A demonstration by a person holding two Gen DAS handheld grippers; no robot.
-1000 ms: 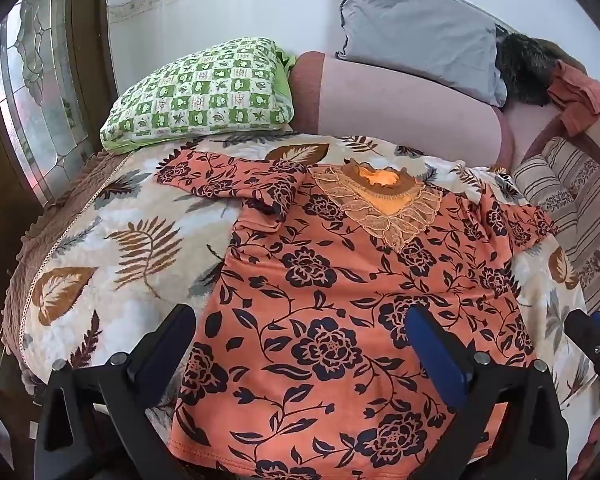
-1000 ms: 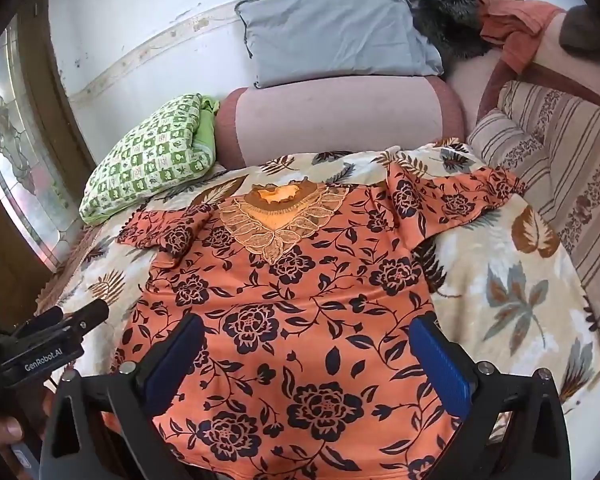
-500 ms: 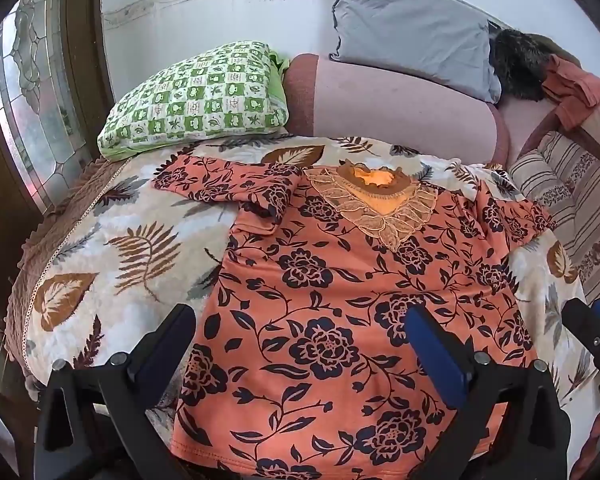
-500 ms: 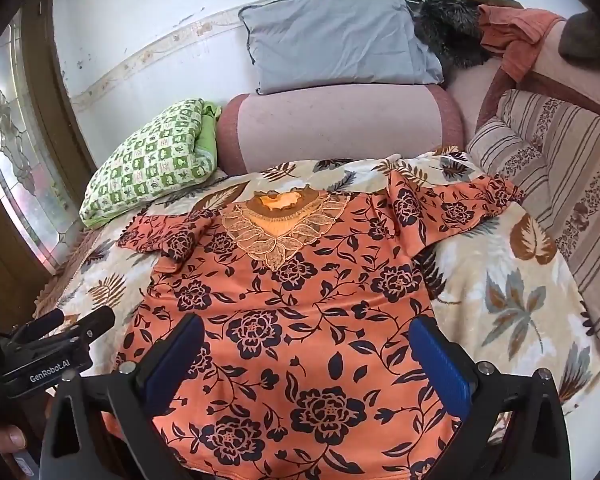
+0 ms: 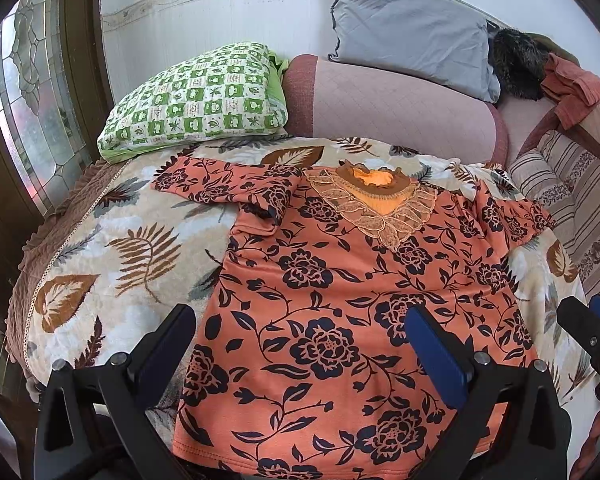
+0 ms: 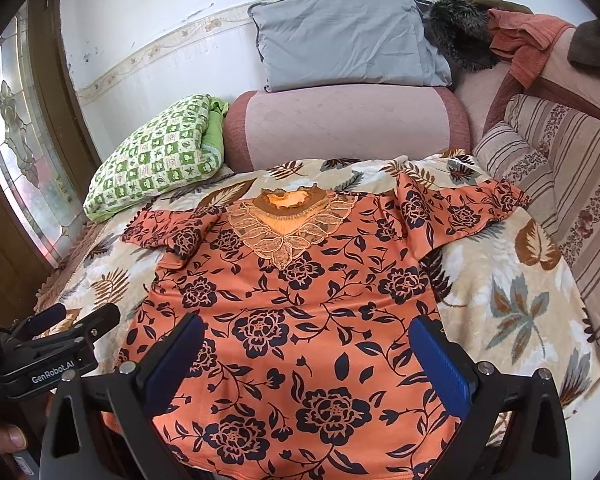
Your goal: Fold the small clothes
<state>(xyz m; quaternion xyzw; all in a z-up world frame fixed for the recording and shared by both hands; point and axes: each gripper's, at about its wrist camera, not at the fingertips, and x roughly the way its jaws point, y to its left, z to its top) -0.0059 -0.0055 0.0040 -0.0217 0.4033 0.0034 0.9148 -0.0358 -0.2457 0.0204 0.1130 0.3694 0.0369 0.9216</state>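
Observation:
An orange top with black flowers [image 5: 340, 300] [image 6: 300, 312] lies spread flat on the leaf-print blanket, lace neckline [image 5: 374, 204] [image 6: 290, 226] toward the far side. Its left sleeve [image 5: 224, 186] is bunched and partly folded over; its right sleeve [image 6: 460, 212] spreads toward the striped cushion. My left gripper [image 5: 300, 332] hovers open above the hem, nothing between its fingers. My right gripper [image 6: 306, 340] is open too, over the lower part of the top. The right gripper's tips [image 5: 588, 328] show at the left view's right edge; the left gripper [image 6: 60, 332] shows at the right view's left edge.
A leaf-print blanket [image 5: 112, 248] covers the bed. A green checked pillow [image 5: 196, 100], a pink bolster [image 5: 388, 104] and a grey pillow [image 5: 408, 28] sit at the back. Striped cushions [image 6: 560, 184] line the right. A window [image 5: 32, 100] is at the left. A hand [image 6: 8, 440] holds the left gripper.
Both views have pulled back and risen slightly, so the top sits a little lower and farther in frame. The top itself has not moved and both grippers stay open.

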